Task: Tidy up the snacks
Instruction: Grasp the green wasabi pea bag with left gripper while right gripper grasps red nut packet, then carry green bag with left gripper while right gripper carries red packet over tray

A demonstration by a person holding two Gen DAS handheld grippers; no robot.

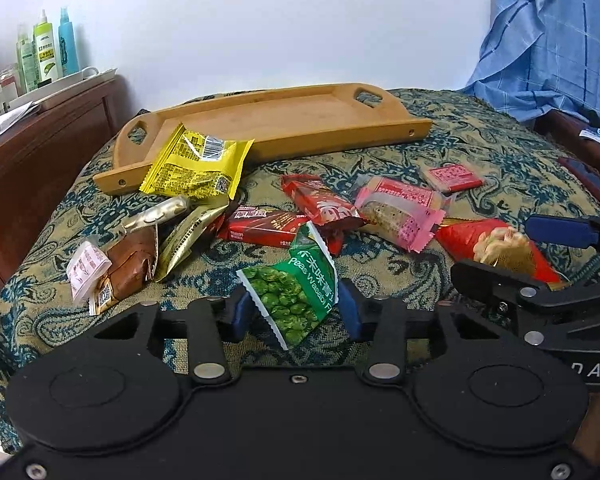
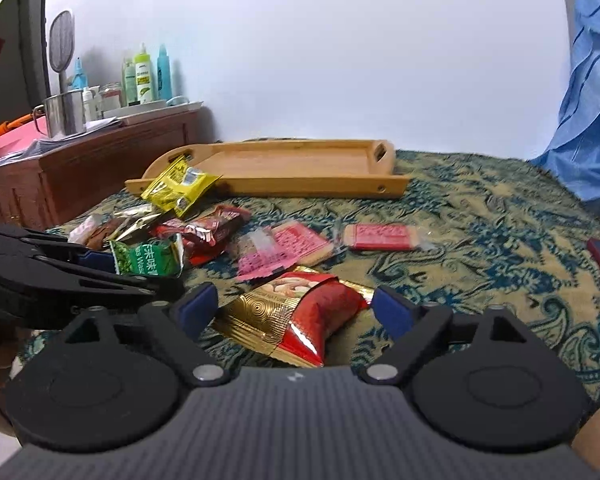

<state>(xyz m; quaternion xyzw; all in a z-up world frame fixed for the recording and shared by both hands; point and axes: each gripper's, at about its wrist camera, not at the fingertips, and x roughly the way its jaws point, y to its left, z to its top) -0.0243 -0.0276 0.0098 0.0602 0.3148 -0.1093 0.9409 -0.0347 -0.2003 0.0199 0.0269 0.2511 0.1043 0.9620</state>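
Two grippers work my snack pile: my left gripper [image 1: 296,308] pinches the green wasabi-pea packet [image 1: 294,280] between its blue pads, lifted upright, while my right gripper [image 2: 294,310] stands spread wide around the red-and-gold nut packet [image 2: 300,320], which lies on the patterned cloth [image 2: 480,232]. Beyond them other snacks lie scattered, a yellow packet [image 1: 198,166] leaning on the wooden tray [image 1: 284,120].

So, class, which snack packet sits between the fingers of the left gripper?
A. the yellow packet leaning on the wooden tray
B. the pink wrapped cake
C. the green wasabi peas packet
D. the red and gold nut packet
C: the green wasabi peas packet stands pinched between the left gripper's blue pads.
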